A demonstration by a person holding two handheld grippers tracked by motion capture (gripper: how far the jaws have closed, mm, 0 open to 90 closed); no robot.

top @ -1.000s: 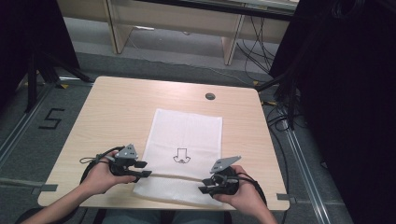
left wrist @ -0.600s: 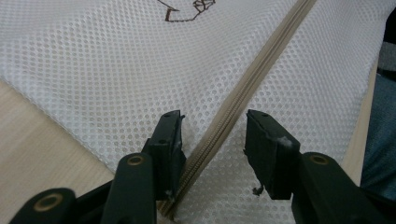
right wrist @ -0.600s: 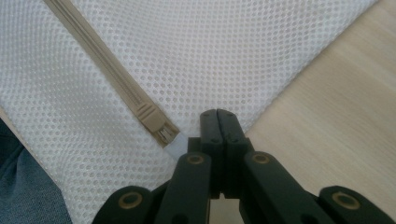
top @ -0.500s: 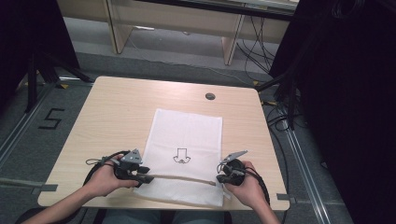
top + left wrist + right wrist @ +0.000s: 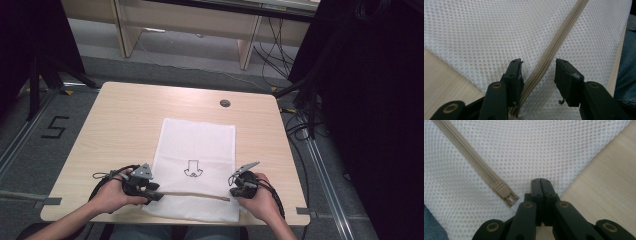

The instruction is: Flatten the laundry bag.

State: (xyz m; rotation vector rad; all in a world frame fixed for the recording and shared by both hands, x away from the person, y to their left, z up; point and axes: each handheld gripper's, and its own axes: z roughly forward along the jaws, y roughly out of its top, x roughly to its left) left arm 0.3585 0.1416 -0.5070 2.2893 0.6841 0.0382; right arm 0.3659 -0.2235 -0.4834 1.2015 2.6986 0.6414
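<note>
White mesh bag (image 5: 197, 150) lies flat, zipper (image 5: 192, 194) closed; left gripper (image 5: 150, 192) released, right gripper (image 5: 234, 192) clenched empty.

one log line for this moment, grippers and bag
left gripper: open astride zipper | right gripper: shut, beside zipper slider | mesh laundry bag: flat on table

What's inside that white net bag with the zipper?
Nothing shows through the mesh bag: it lies flat on the table, and the wood shows faintly through the holes. Its zipper looks closed. Under the arrow print the fabric hides anything thin.
</note>
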